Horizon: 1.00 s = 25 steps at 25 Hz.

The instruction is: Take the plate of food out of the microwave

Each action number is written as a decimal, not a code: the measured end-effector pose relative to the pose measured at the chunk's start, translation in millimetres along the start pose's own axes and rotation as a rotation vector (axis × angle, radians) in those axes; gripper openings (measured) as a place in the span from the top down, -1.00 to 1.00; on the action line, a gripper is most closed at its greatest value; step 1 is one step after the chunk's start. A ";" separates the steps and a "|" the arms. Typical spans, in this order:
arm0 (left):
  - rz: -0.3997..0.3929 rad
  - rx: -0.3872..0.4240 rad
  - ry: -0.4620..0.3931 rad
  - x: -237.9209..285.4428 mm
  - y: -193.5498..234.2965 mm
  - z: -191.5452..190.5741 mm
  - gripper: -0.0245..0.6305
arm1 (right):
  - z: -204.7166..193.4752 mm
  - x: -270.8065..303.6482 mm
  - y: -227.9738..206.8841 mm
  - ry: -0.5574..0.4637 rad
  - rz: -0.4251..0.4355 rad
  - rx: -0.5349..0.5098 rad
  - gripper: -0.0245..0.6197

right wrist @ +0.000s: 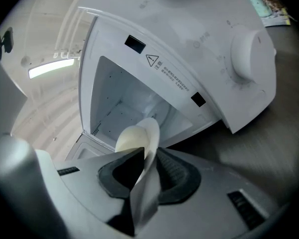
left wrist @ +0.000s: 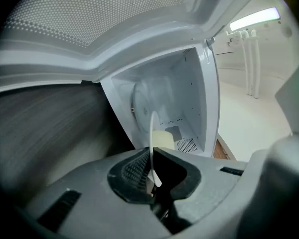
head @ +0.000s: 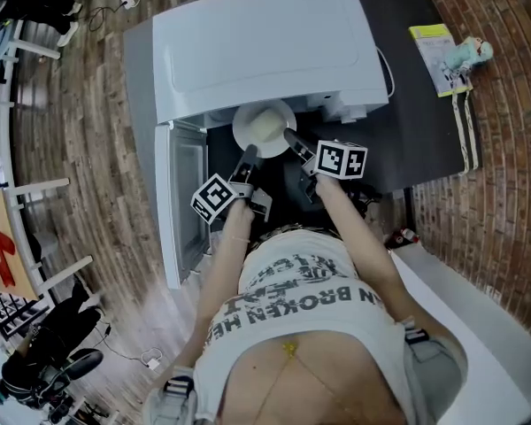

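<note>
A white microwave [head: 257,42] stands on a dark table [head: 420,140], its door [head: 184,197] swung open to the left. A white plate [head: 264,127] with pale food sits halfway out of the cavity mouth. My left gripper [head: 250,156] pinches the plate's near-left rim, and my right gripper [head: 291,136] pinches its near-right rim. In the left gripper view the plate [left wrist: 152,131] stands edge-on between the pads of the left gripper [left wrist: 152,172], the pale food [left wrist: 163,139] beyond. In the right gripper view the plate's rim [right wrist: 150,133] lies clamped in the right gripper [right wrist: 148,172], beside the food [right wrist: 129,137].
A yellow-green booklet [head: 436,56] and a small toy [head: 473,51] lie on the table's far right. The open door juts out at my left. A white counter [head: 487,326] runs at lower right. Chairs and cables stand on the wooden floor at left.
</note>
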<state>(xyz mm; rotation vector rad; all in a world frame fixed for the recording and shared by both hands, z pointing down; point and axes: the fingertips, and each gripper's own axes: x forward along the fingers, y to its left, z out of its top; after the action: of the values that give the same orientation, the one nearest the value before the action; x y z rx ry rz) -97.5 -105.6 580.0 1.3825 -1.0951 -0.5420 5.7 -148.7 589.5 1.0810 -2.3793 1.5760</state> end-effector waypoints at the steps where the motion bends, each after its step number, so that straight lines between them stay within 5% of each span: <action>1: -0.001 0.000 -0.006 -1.6 -1.1 -3.1 0.86 | -0.8 -3.1 0.2 0.003 0.004 -0.004 0.69; 25: -0.021 0.014 -0.074 -56.6 -14.1 -62.4 0.86 | -41.3 -65.0 13.1 0.046 0.034 -0.051 0.69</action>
<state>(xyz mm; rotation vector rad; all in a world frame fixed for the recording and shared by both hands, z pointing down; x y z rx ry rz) -65.4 -28.9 560.3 1.3969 -1.1472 -0.6060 34.2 -78.5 570.3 0.9892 -2.4058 1.5251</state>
